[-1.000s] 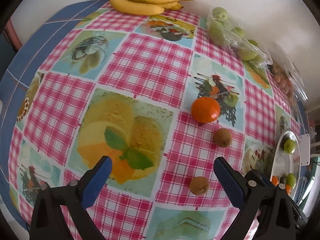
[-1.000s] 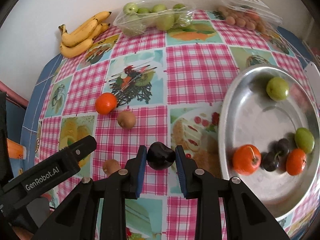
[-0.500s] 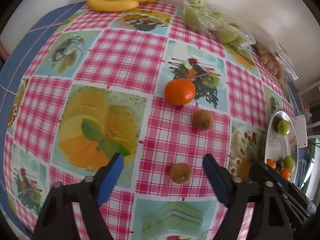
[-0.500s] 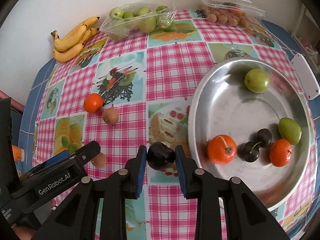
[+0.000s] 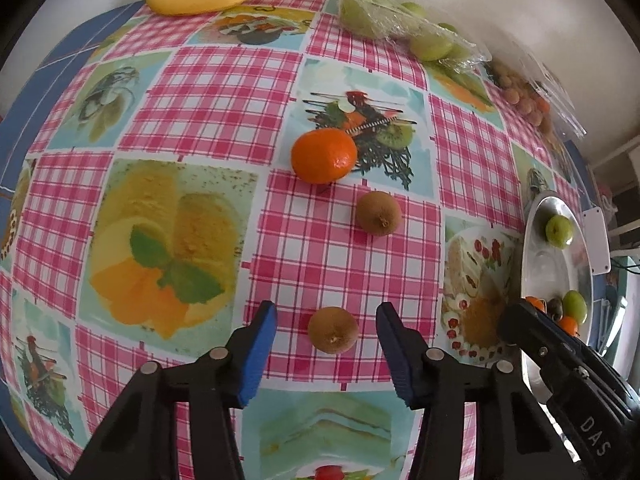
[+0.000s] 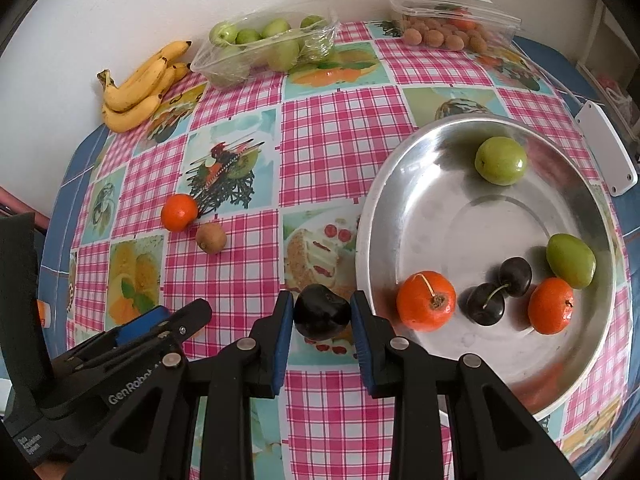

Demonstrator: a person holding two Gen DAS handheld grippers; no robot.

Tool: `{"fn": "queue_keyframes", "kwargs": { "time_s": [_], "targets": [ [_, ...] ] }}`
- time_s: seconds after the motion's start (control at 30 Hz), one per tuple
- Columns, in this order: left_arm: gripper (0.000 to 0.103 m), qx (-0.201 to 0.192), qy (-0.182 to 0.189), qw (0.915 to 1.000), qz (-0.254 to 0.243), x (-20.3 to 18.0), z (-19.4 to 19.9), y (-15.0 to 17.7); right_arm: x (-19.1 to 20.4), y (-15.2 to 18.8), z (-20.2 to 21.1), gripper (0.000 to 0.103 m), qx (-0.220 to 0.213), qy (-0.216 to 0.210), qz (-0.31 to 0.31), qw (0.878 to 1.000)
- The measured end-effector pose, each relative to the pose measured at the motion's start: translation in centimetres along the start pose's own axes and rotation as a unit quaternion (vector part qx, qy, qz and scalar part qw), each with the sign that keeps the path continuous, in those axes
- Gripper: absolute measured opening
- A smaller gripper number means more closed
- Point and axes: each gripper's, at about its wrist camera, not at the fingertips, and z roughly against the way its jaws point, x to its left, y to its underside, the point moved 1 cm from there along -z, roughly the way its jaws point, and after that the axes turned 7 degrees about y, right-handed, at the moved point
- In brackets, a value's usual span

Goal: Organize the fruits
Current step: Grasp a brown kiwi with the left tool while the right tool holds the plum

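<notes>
My left gripper is open, its blue pads on either side of a brown kiwi on the checked tablecloth, not touching it. A second kiwi and a mandarin lie farther ahead. My right gripper is shut on a dark plum, held just left of the steel plate. The plate holds two mandarins, two dark cherries and two green fruits.
Bananas lie at the back left by the wall. A plastic tray of green fruit and a clear box of small brown fruit stand along the back. A white flat object lies right of the plate.
My left gripper has moved forward and right so the near kiwi now sits between its open pads. My right gripper has carried the plum right, closer to the plate.
</notes>
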Motion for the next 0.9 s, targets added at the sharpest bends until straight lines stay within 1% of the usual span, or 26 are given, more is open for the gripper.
{"fn": "queue_keyframes", "kwargs": {
  "time_s": [0.03, 0.1, 0.33, 0.43, 0.5, 0.67, 0.9],
  "targets": [
    [0.054, 0.001, 0.003, 1.0, 0.002, 0.0, -0.1, 0.0, 0.0, 0.0, 0.0, 0.03, 0.0, 0.0, -0.001, 1.0],
    [0.048, 0.003, 0.005, 1.0, 0.002, 0.1, 0.0, 0.2, 0.0, 0.0, 0.1, 0.03, -0.001, -0.001, -0.001, 1.0],
    [0.041, 0.001, 0.0, 1.0, -0.001, 0.0, 0.0, 0.2, 0.0, 0.0, 0.1, 0.03, -0.001, -0.001, -0.002, 1.0],
    [0.035, 0.001, 0.001, 1.0, 0.001, 0.1, 0.1, 0.1, 0.0, 0.0, 0.1, 0.03, -0.001, -0.001, -0.003, 1.0],
    [0.029, 0.001, 0.003, 1.0, 0.0, 0.1, 0.2, 0.2, -0.1, 0.0, 0.2, 0.03, -0.002, 0.0, -0.003, 1.0],
    [0.028, -0.006, 0.006, 1.0, 0.0, 0.2, 0.8, 0.1, -0.1, 0.0, 0.2, 0.03, -0.004, -0.001, -0.004, 1.0],
    [0.028, -0.039, 0.018, 0.9991, 0.001, -0.3, 2.9, -0.5, -0.2, 0.0, 0.9, 0.03, -0.014, -0.005, -0.006, 1.0]
  ]
}}
